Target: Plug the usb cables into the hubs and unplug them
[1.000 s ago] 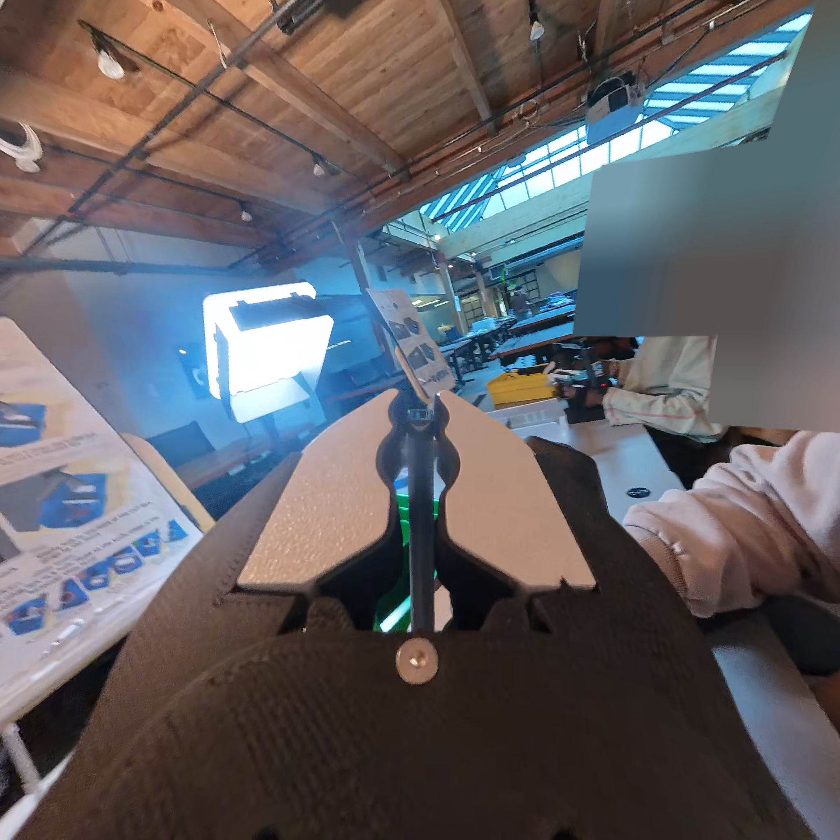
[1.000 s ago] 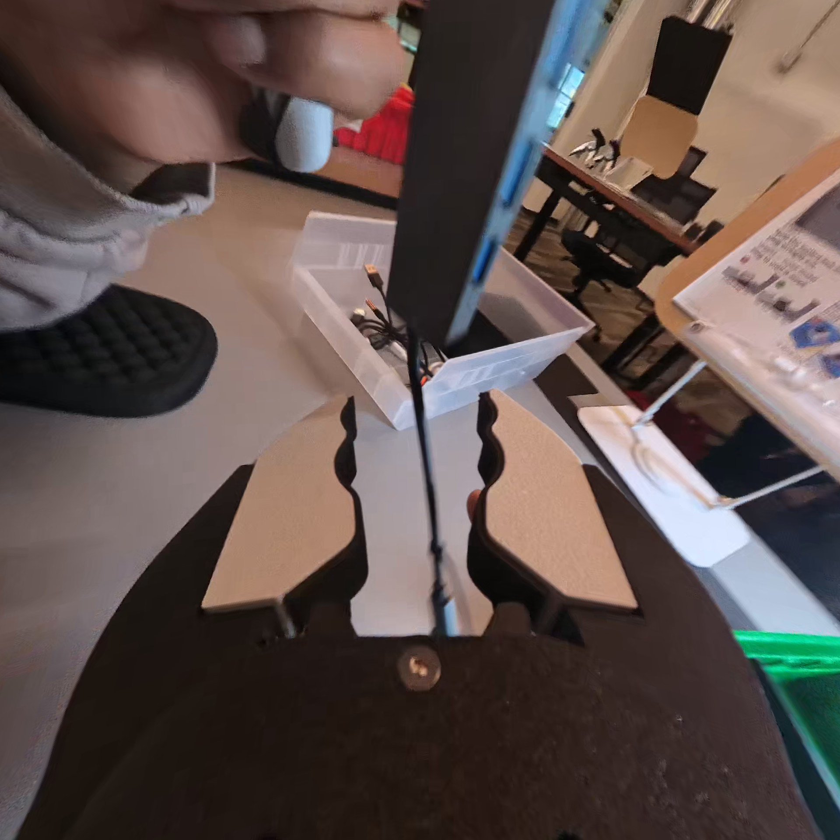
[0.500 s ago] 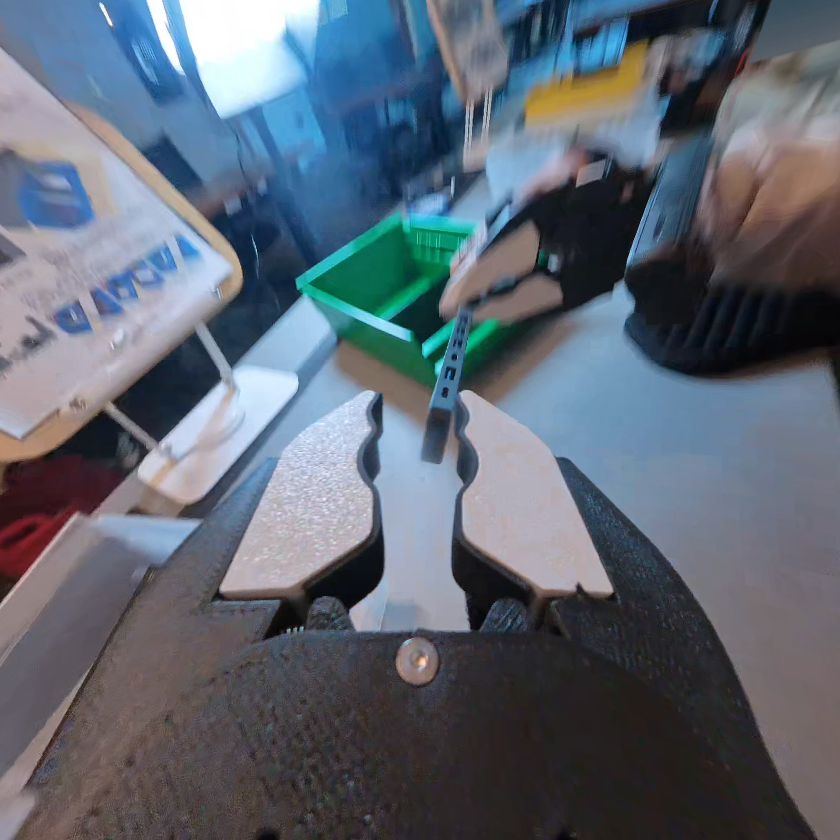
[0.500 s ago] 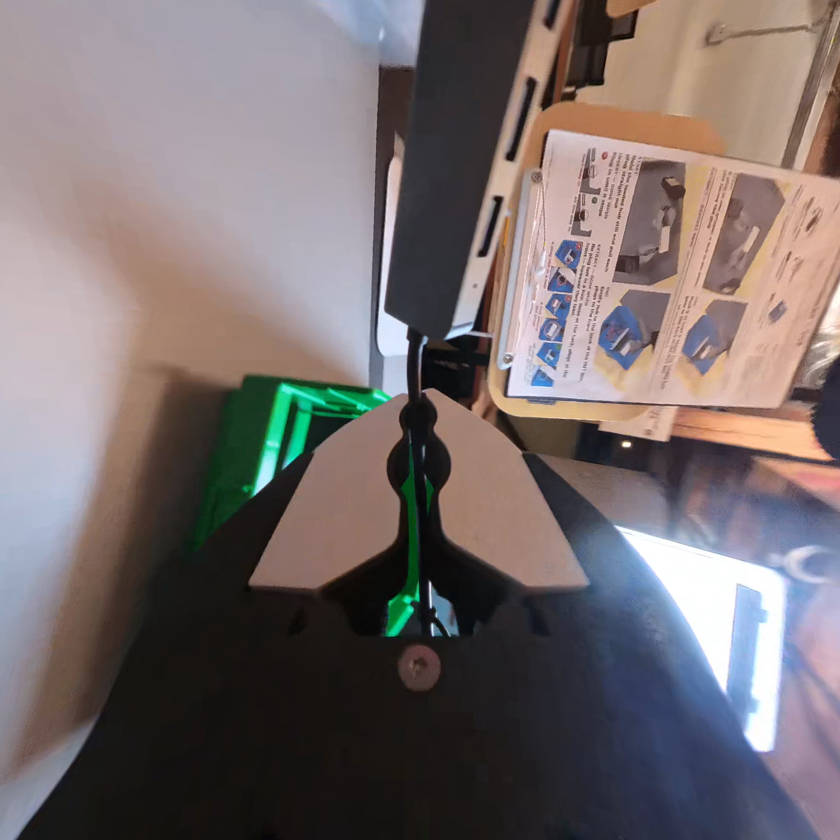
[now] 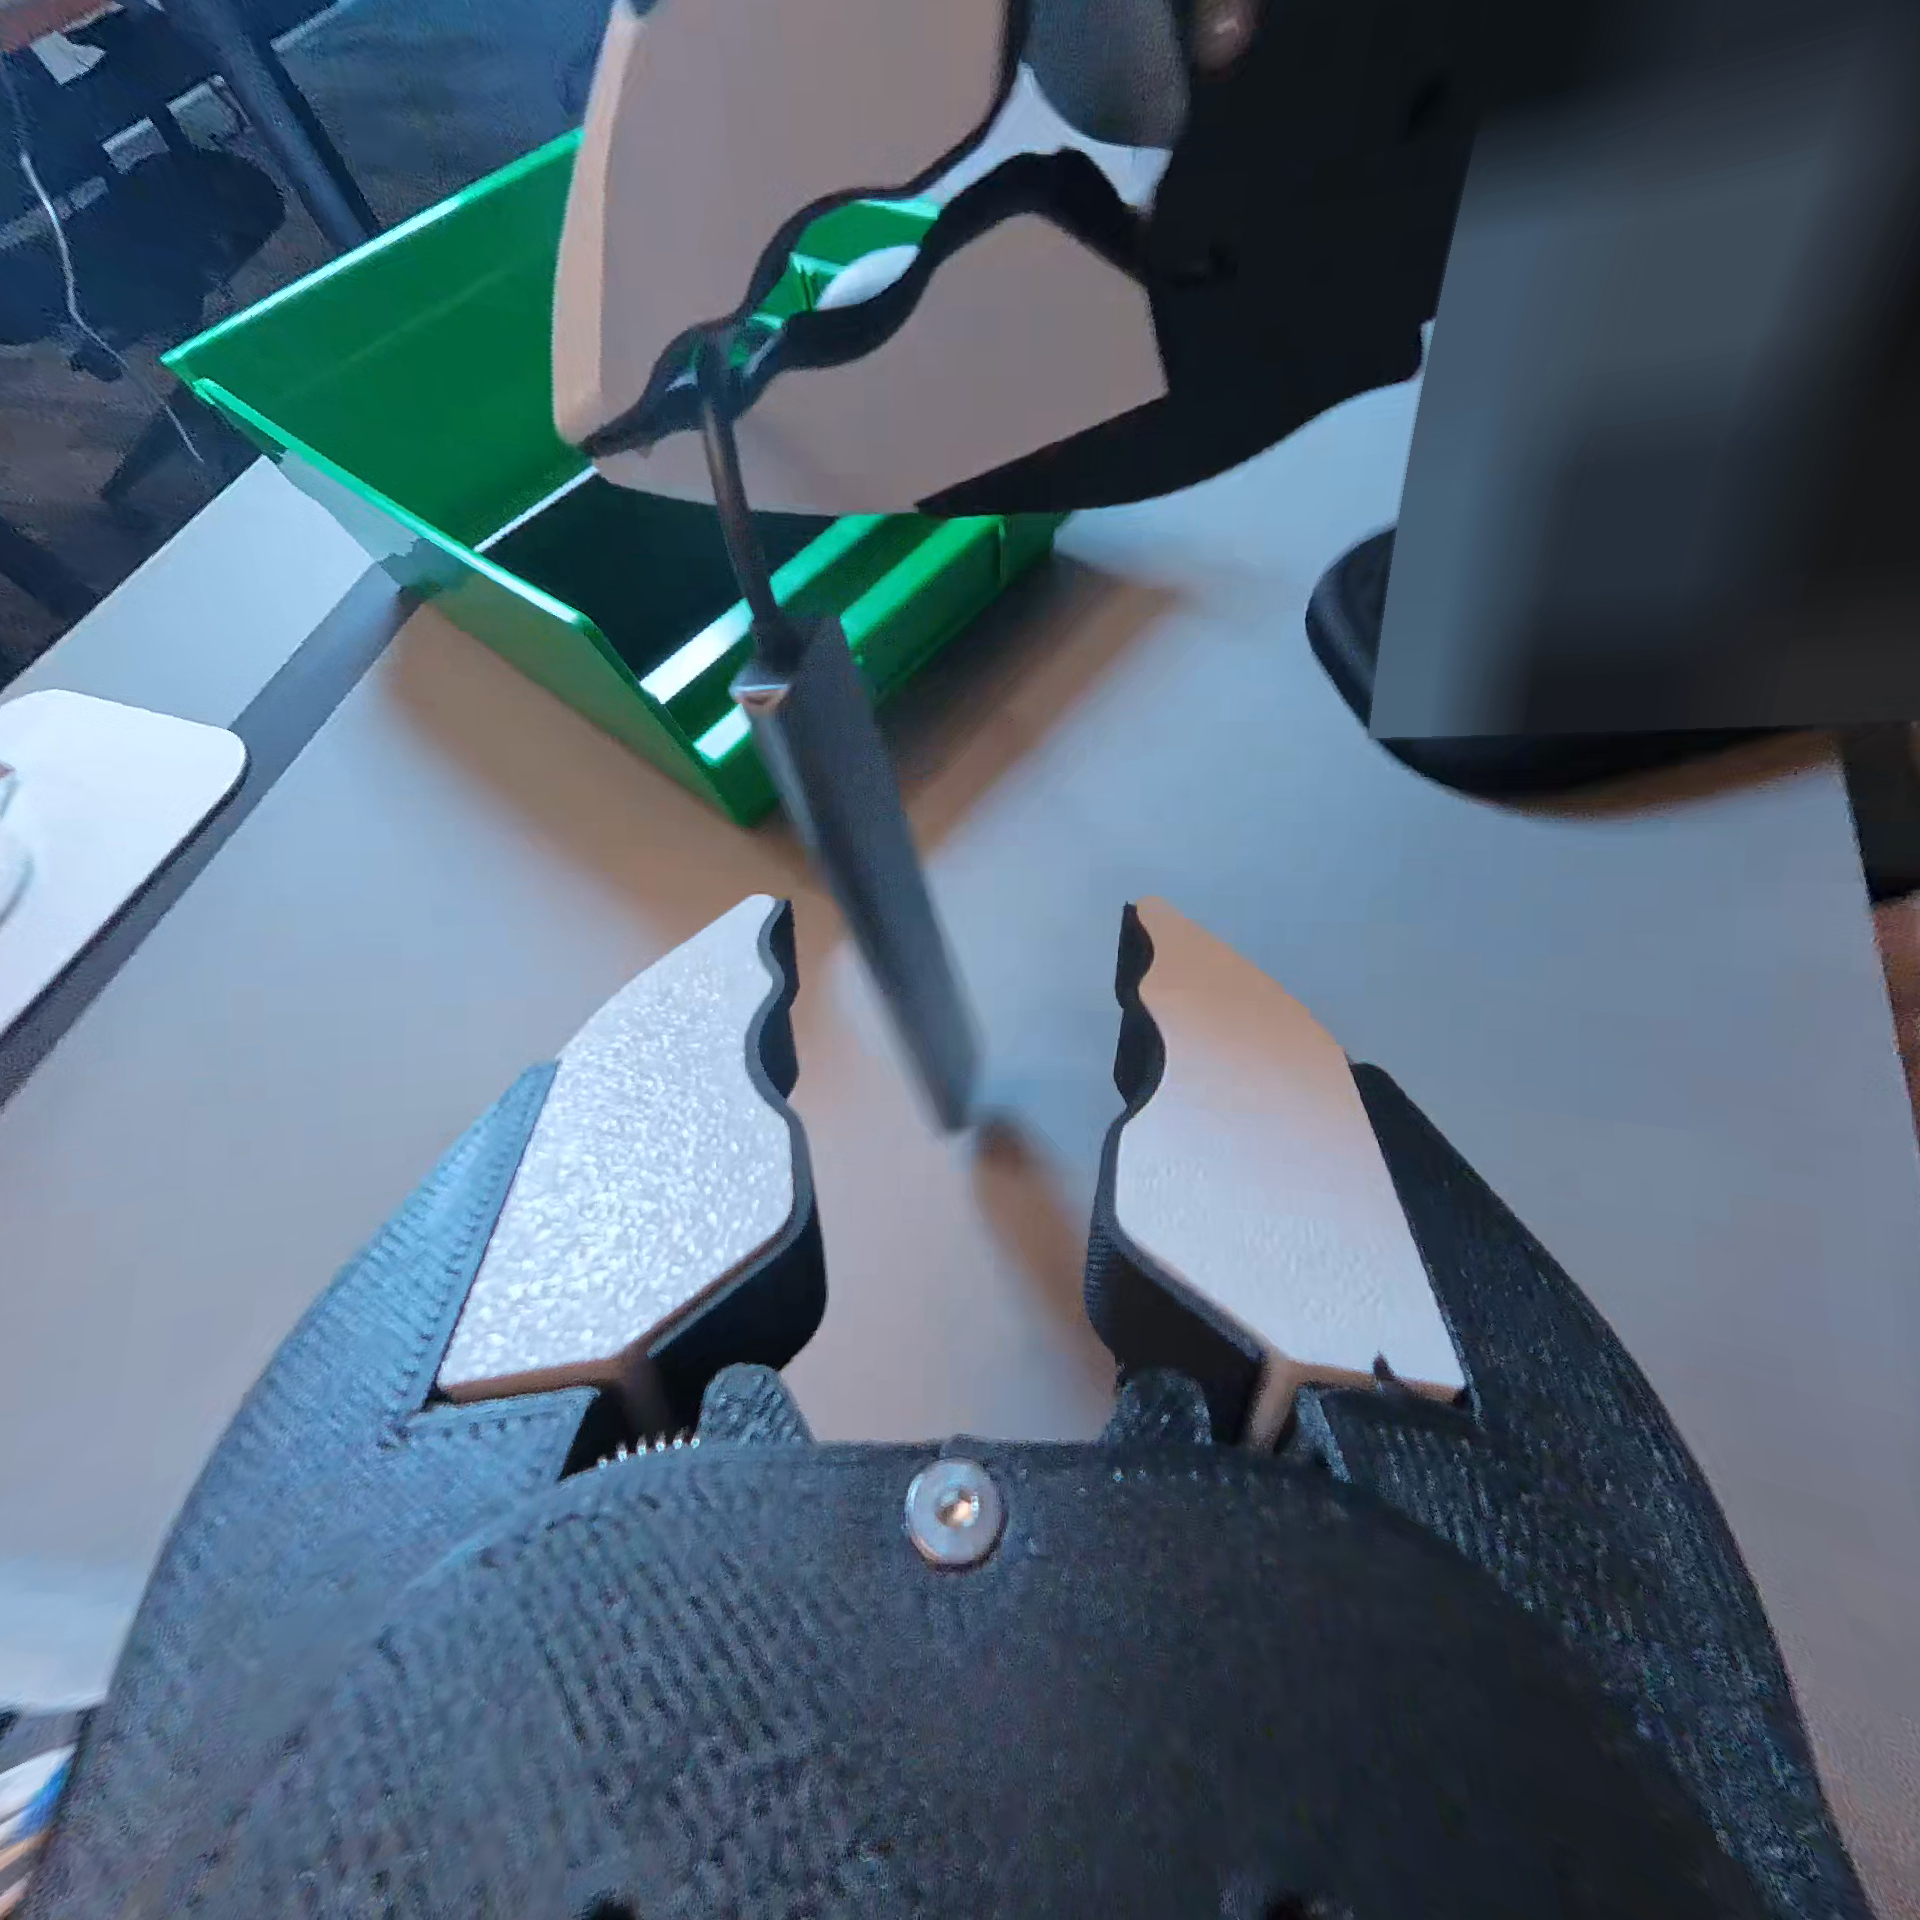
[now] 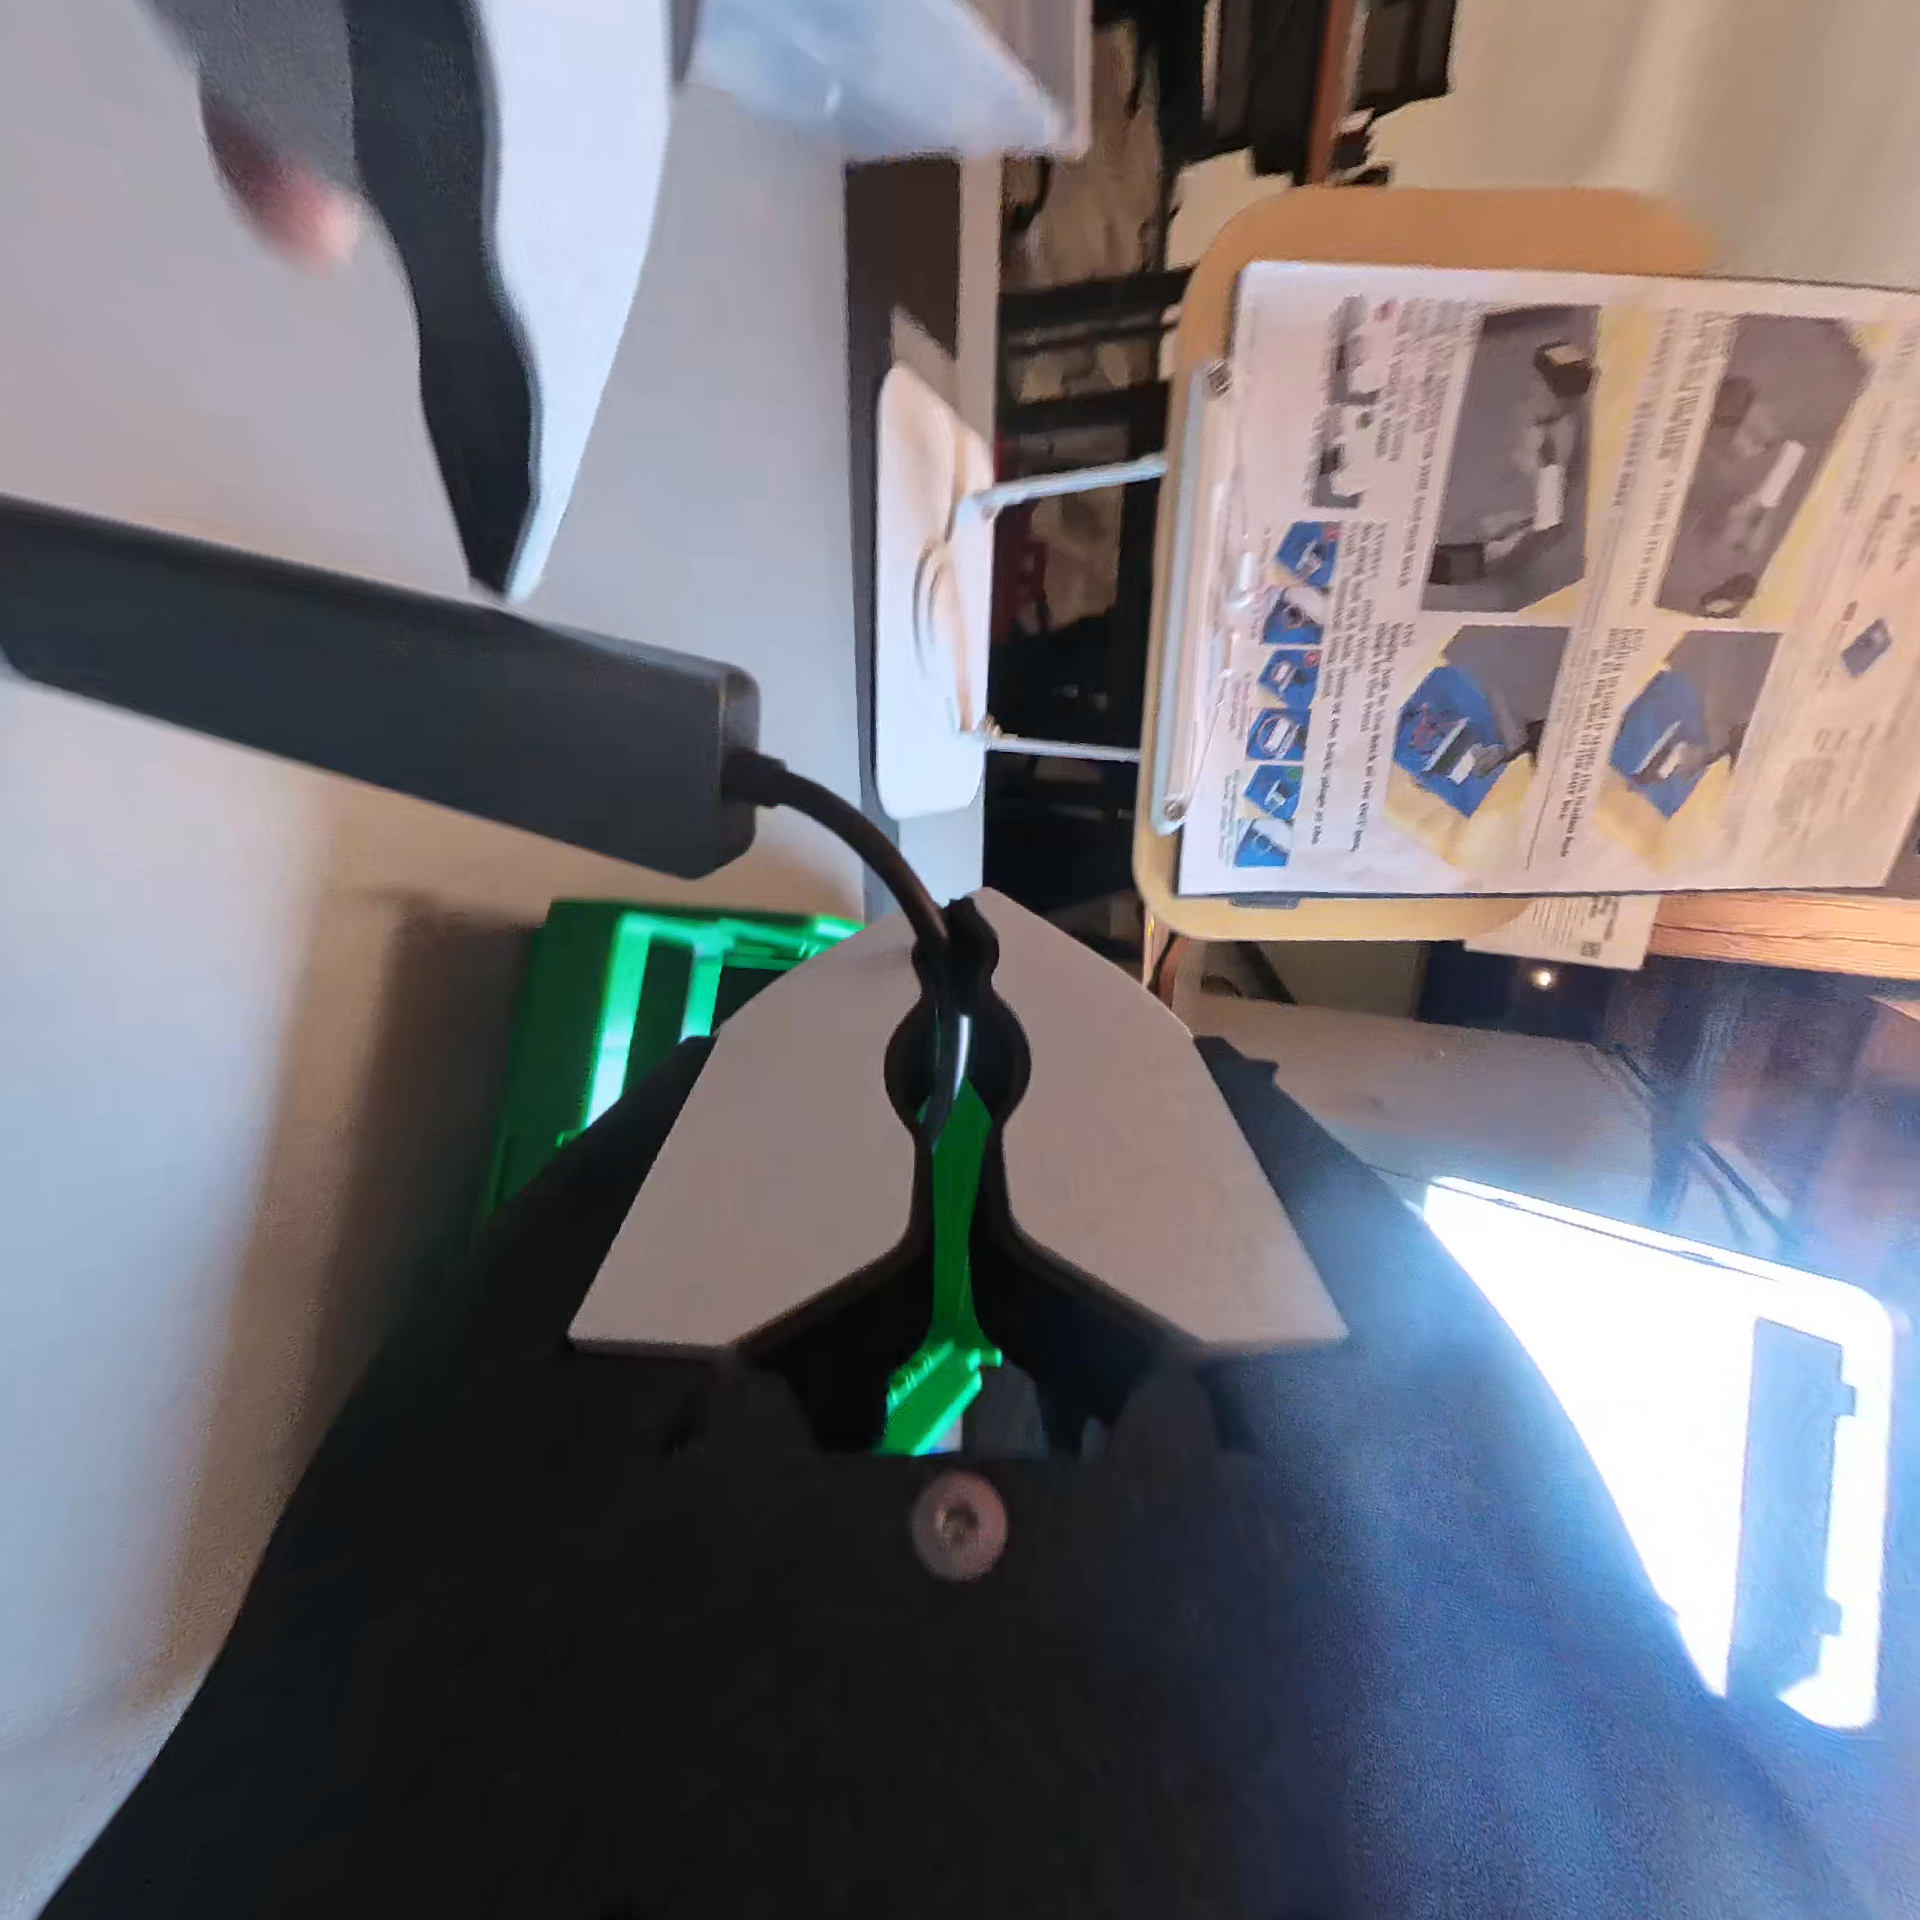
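Left wrist view: left gripper (image 5: 956,1023) spread wide, gripping nothing. Slim dark hub (image 5: 868,894) hanging tilted between its fingers, above the grey table (image 5: 1351,987), dangled by its cable (image 5: 732,499) from the right gripper (image 5: 717,358). Green bin (image 5: 416,416) behind.

Right wrist view: right gripper (image 6: 961,935) clenched on the cable (image 6: 862,831) just behind the hub (image 6: 416,707). Probably light and rigid, swinging freely on a limp cord; best pinched across the flat sides, mid-body.

Black ribbed left gripper (image 5: 954,1023), pale speckled fingers (image 5: 644,1174), silver screw (image 5: 954,1512).
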Action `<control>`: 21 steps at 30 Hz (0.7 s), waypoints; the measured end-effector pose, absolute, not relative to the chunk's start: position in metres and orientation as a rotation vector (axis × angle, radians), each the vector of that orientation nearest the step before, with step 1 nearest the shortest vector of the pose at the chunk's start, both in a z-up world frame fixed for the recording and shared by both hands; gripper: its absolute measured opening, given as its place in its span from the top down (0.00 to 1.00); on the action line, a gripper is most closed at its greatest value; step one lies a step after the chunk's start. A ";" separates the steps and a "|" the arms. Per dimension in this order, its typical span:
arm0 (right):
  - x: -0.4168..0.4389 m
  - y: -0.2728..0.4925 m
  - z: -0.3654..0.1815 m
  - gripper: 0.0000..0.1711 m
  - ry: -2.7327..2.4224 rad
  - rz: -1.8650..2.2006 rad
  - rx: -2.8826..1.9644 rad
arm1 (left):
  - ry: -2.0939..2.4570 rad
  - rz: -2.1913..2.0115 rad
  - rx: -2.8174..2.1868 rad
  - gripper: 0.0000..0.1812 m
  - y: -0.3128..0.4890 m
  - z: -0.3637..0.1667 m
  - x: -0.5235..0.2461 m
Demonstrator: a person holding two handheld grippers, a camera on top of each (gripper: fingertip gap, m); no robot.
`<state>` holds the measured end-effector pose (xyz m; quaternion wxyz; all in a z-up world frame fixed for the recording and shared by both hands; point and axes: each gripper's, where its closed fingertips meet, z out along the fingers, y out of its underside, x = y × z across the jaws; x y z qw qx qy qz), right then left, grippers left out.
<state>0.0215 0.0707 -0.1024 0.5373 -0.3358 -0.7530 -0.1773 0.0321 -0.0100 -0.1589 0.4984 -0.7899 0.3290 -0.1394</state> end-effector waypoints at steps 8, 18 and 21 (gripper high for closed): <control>0.009 0.037 -0.075 1.00 -1.698 0.129 -0.873 | 0.786 -0.314 -1.764 0.77 0.005 -0.161 0.020; 0.035 0.039 -0.070 0.91 -1.615 0.483 -1.022 | 0.684 -0.574 -1.776 0.94 -0.014 -0.149 0.004; 0.047 0.038 -0.051 0.88 -1.427 0.652 -1.093 | 0.590 -0.393 -1.821 0.94 -0.001 -0.152 -0.023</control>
